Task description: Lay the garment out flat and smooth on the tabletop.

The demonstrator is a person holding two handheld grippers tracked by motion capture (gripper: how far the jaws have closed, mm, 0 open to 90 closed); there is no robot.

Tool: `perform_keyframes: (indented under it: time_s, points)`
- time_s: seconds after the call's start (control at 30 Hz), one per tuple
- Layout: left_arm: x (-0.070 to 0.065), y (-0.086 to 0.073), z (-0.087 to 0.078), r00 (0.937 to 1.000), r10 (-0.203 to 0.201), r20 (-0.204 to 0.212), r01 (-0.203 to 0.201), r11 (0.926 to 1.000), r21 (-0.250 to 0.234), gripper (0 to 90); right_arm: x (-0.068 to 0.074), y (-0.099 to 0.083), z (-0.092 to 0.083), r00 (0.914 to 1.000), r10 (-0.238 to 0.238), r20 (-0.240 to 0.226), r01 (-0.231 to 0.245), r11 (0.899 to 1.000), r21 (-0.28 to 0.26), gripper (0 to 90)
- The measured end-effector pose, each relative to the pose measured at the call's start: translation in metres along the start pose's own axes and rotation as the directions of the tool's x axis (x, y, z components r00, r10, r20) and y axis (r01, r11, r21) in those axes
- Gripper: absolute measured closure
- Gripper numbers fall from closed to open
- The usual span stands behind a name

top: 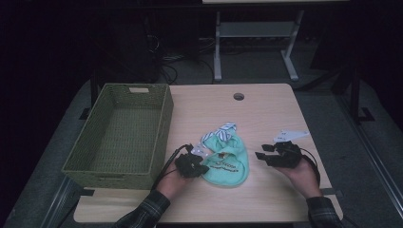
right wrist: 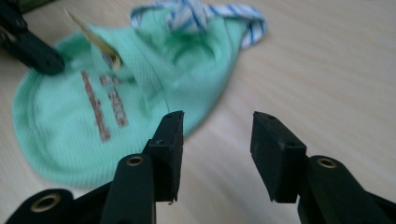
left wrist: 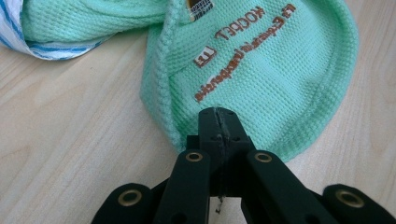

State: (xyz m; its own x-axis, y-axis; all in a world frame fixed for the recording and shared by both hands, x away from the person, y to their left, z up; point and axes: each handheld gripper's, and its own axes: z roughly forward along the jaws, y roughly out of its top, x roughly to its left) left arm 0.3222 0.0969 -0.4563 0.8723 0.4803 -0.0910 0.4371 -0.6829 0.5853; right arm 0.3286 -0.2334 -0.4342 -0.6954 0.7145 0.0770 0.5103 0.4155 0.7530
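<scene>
Two hand-held grippers: one in each of the person's hands, both low over the near half of the desk (top: 266, 109), on either side of the mint-green bib (top: 227, 164).
Left hand-held gripper (top: 203, 167): jaws fully together, tips at the bib's left rim; in the left gripper view (left wrist: 218, 122) the joined tips lie on the rounded hem, and whether cloth is pinched between them cannot be told.
Right hand-held gripper (top: 261, 156): held off the bib's right side, not touching it; in the right gripper view (right wrist: 217, 140) its jaws stand partly apart with bare desk between them and nothing gripped.
Mint-green bib, place: flat on the desk, right of the basket (top: 121, 133) and apart from it, between the two hand-held grippers.
Mint-green bib, look: waffle-knit cloth with a rounded lower edge and brown lettering (left wrist: 243, 70); the left gripper view also shows a small label near the top fold.
Striped trim (top: 223, 130): blue-and-white cloth at the bib's far end, bunched and folded over.
Basket: olive-green woven box on the left part of the desk, its near left corner hanging past the desk edge.
Desk: pale wood, with a round cable hole (top: 238, 96) near the far edge.
Sleeves: plaid cuffs at both wrists along the near edge.
</scene>
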Motion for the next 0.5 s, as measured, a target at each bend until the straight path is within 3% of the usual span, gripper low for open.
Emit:
perform_keyframes:
  time_s: [0.23, 0.5]
  points:
    - [0.001, 0.0, 0.0, 1.0, 0.004, 0.002, -0.004, 1.0, 0.001, 89.3, 0.003, 0.038, 0.019, 0.9973, -0.048, -0.056, 0.047, 0.999, -0.025, 63.6]
    - [0.001, 0.0, 0.0, 1.0, -0.002, 0.003, 0.002, 1.0, -0.003, 89.3, 0.006, 0.071, 0.041, 0.9928, -0.087, -0.082, 0.086, 0.996, -0.018, 68.5]
